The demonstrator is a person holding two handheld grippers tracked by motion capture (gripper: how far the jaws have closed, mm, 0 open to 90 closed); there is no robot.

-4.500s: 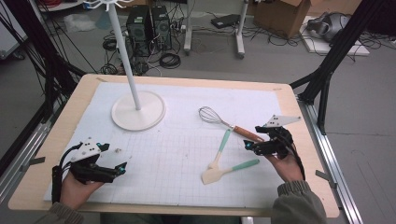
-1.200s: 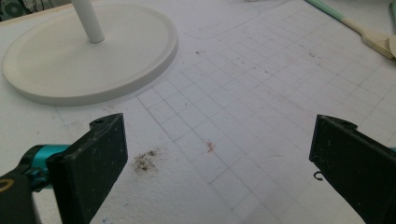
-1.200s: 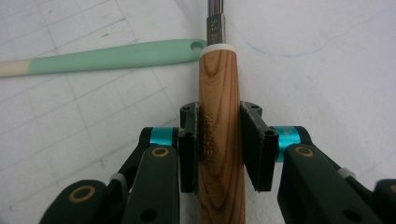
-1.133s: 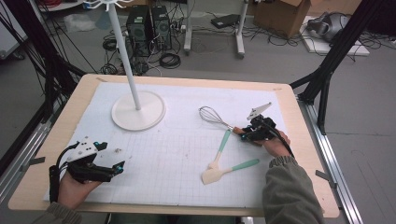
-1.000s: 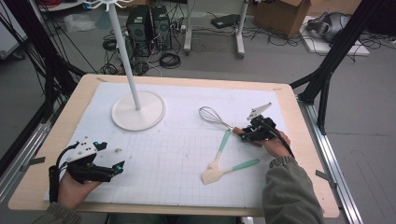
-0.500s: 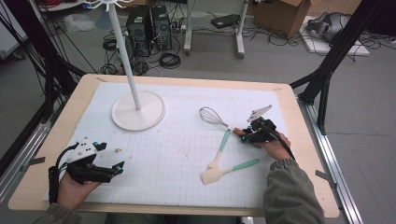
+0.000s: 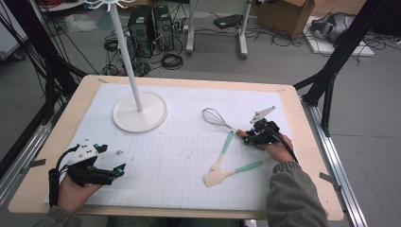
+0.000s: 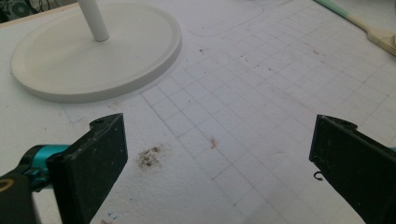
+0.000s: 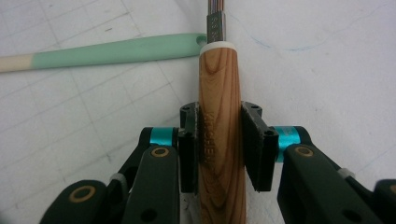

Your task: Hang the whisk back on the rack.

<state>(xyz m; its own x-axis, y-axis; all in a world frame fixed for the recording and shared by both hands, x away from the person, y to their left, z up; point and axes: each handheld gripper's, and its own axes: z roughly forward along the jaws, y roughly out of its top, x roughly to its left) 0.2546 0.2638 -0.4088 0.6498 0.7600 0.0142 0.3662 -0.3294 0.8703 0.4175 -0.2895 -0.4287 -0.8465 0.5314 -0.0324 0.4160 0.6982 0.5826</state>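
Right gripper view: right gripper (image 9: pixel 219 149) clamped on whisk (image 9: pixel 218 140) handle
Whisk place: near table (image 7: pixel 61 137) right edge
Left gripper (image 8: pixel 219 154): jaws apart, near front-left corner

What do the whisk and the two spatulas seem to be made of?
Whisk with wooden handle: brown grain lines suggest smooth varnished wood; its wire loops look like shiny metal. Two spatulas with mint-green handles: matte and evenly coloured, probably silicone or plastic; their cream blades look similar.
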